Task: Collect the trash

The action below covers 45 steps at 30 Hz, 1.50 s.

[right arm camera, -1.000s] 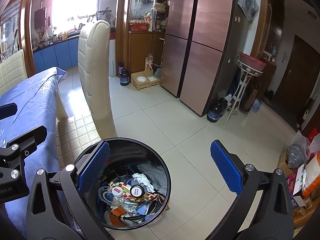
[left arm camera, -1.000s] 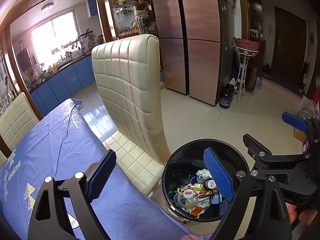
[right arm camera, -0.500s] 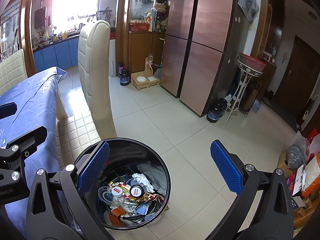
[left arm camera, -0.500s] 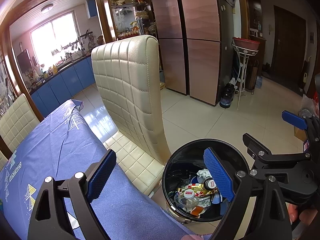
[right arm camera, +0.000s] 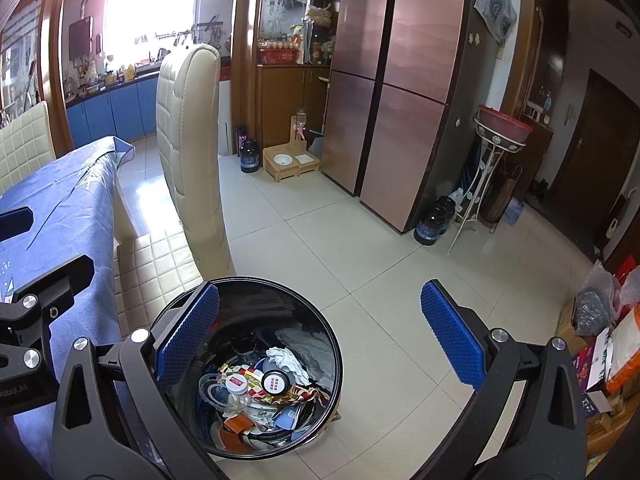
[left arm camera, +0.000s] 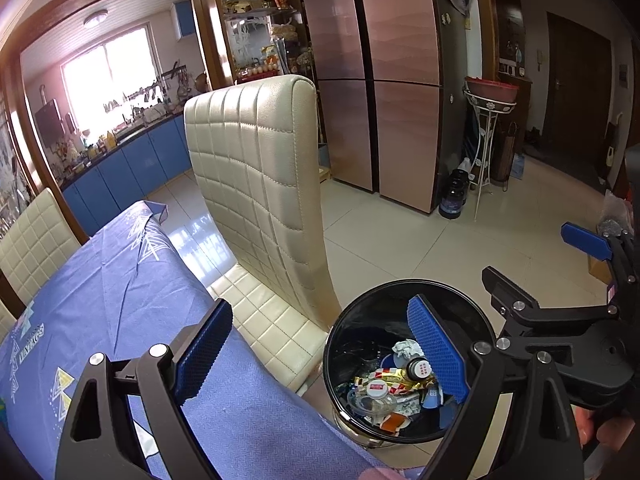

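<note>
The round black trash bin (right arm camera: 256, 364) stood on the pale tiled floor (right arm camera: 360, 248), and I used it as my landmark. Inside it lay a heap of trash: a crumpled white tissue (right arm camera: 285, 358), a small brown bottle with a white-and-red cap (right arm camera: 274, 382), a clear plastic bottle with a white cap (right arm camera: 236, 390), foil wrappers (right arm camera: 288, 394) and an orange scrap (right arm camera: 237, 424).

Both of my tools hung above the bin with nothing in them. The left gripper (left arm camera: 320, 354) had its fingers spread wide, one blue pad over the bin's mouth and the other over the worktop. The right gripper (right arm camera: 320, 334) was likewise wide open, one pad over the bin's near rim and the other over the bare floor beside it.

I judged the collecting to be at or near its end: the rubbish sat in the bin, and the stretch of blue patterned cloth on the worktop (left arm camera: 100, 280) beside the bin showed nothing left to pick up. What lay on the rest of the worktop I could not see.

The left view showed the cream quilted chair (left arm camera: 260, 184) broad-on just behind the bin, and the right gripper's frame reaching in from the side. The right view alone showed the wooden pet-bowl stand (right arm camera: 292, 162) by the copper-coloured refrigerator (right arm camera: 400, 92) far beyond the bin, and boxes and bags (right arm camera: 600, 344) well off to the bin's other side.
</note>
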Each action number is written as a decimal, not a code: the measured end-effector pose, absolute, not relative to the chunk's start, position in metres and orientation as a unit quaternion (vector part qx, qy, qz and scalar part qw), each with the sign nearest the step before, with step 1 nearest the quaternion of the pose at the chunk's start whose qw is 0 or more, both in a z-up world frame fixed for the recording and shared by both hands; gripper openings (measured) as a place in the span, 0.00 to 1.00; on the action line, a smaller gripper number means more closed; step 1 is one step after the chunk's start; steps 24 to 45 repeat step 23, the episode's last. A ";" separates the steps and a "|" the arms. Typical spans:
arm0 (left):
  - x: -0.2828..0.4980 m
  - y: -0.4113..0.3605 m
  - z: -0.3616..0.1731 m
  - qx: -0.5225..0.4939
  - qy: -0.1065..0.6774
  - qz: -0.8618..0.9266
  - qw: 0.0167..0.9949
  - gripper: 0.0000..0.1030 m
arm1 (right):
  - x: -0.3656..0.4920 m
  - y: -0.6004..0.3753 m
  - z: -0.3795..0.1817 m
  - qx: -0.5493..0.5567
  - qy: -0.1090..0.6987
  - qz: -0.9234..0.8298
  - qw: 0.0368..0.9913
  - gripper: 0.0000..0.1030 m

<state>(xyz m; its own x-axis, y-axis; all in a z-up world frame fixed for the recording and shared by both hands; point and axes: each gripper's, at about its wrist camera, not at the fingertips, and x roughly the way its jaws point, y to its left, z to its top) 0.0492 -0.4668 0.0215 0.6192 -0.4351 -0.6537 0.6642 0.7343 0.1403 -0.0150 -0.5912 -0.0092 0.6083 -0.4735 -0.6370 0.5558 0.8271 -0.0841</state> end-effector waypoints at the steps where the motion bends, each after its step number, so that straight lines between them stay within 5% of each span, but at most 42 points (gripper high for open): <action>1: 0.050 -0.466 0.022 0.186 0.306 -0.312 0.880 0.84 | -0.015 -0.591 -0.009 0.061 0.337 -0.288 0.895 0.97; 45: 0.046 -0.469 0.018 0.208 0.308 -0.308 0.876 0.84 | -0.015 -0.591 -0.011 0.065 0.340 -0.286 0.893 0.97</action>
